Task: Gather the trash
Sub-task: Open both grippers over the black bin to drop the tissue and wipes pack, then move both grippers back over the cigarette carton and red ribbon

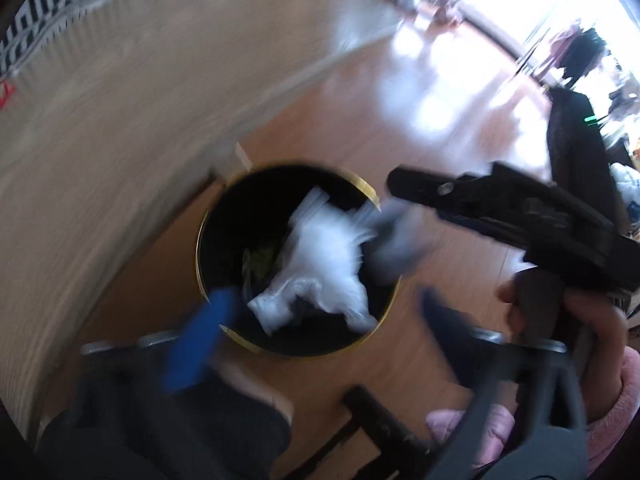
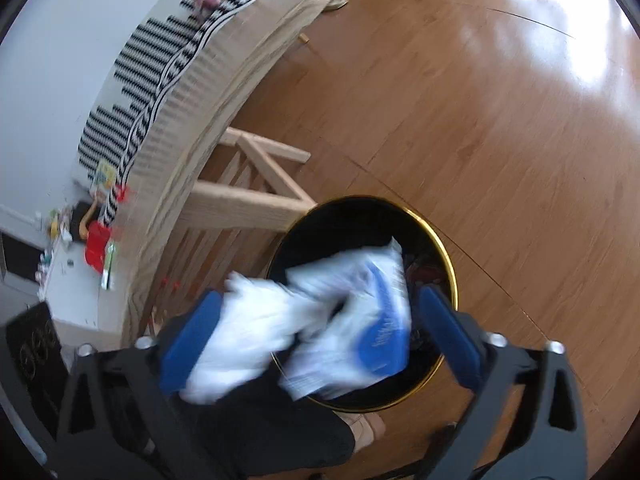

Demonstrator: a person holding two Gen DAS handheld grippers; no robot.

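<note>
A black bin with a gold rim [image 1: 208, 216] stands on the wooden floor beside a table. Crumpled white plastic [image 1: 320, 272] lies in it, and a blurred grey-white piece [image 1: 392, 248] hangs at its right rim. My left gripper [image 1: 316, 332] is above the bin's near edge, open, with nothing between its blue fingers [image 1: 192, 344]. In the right wrist view my right gripper [image 2: 320, 336] stands open over the bin's rim [image 2: 436, 232]. Blurred between its pads are a white crumpled wad [image 2: 248, 328] and a white-and-blue packet [image 2: 376, 320]. No pad visibly presses on them.
A light wooden table [image 2: 256, 52] with a black-and-white striped cloth [image 2: 152, 80] stands left of the bin, its legs [image 2: 240, 200] close by. A dark trouser leg [image 2: 260, 432], pink slippers [image 1: 472, 428] and a dark chair part [image 1: 384, 420] sit near the bin. Bare floor [image 2: 500, 120] lies to the right.
</note>
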